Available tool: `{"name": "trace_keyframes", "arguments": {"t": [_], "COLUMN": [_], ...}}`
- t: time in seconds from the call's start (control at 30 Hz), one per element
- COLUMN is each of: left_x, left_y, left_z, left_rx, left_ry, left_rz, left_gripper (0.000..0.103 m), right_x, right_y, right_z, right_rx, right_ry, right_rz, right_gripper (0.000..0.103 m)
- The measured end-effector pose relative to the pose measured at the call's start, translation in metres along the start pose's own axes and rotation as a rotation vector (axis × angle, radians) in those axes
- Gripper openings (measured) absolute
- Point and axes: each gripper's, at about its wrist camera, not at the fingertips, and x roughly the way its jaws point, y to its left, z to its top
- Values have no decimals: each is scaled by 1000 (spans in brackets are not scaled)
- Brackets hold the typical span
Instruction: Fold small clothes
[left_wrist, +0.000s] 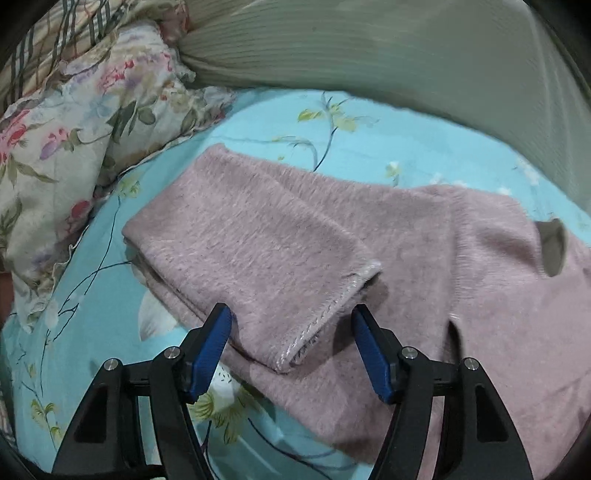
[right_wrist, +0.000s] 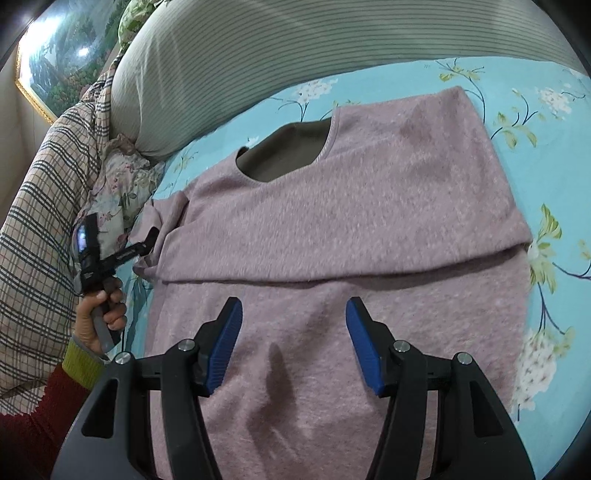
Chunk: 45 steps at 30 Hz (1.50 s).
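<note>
The sweater (right_wrist: 332, 206) is spread flat on the bed (right_wrist: 546, 155), its neckline (right_wrist: 288, 155) turned toward the long bolster (right_wrist: 258, 55) at the far edge. In the left wrist view a sleeve (left_wrist: 258, 236) is laid folded across the body. A pillow (left_wrist: 92, 122) is set left of the sweater, against a quilt (right_wrist: 40, 214). The left tongs (left_wrist: 291, 332) are held over the sleeve cuff, the right tongs (right_wrist: 293, 321) over the lower body, just before a cross fold.
</note>
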Motion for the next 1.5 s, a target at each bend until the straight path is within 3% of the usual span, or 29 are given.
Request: {"name": "trace_keyframes", "arguments": {"t": [0.1,0.2,0.27,0.33,0.37,0.4,0.57,0.67,0.83,1.0,1.17,1.27,1.37,1.47,1.5], "left_x": [-6,7,16,22,21,18,-19,-55,-104,-122,-91,-74,-51,-40,-42], "left_y": [-2,-8,-10,-8,-6,-3,1,-11,-74,-168,-255,-290,-301,-292,-286], "left_z": [-4,-7,-8,-7,-5,-3,5,4,-2,-15,-30,-44,-51,-57,-61], "left_rx": [55,110,124,113,97,75,0,-37,1,108,172,198,229,228,226], "left_ry": [-17,21,28,33,26,19,-53,-103,-157,-132,-27,16,59,108,112], "left_rz": [16,24,52,64,65,73,-9,-115,-320,-525,-599,-579,-555,-566,-564], "left_gripper": [80,80,74,42,32,8,6,6,6,6,6,6,9,25,44], "right_x": [5,12,13,12,10,8,-2,-5,-16,-37,-55,-61,-59,-51,-49], "right_y": [2,6,11,16,18,20,20,20,11,-14,-49,-65,-71,-68,-66], "right_z": [-1,-1,-1,-2,-2,-3,-4,-5,-7,-7,-6,-6,-2,4,6], "right_rx": [4,14,6,-6,-12,-15,-5,-1,24,82,163,198,211,200,196], "right_ry": [13,27,28,27,25,21,-9,-15,-35,-92,-140,-152,-150,-139,-135], "right_rz": [5,12,21,27,32,35,47,63,76,55,12,-1,-12,-6,-3], "right_gripper": [60,60,60,60,60,60,60,60,60,60,60,60,60,60,60]}}
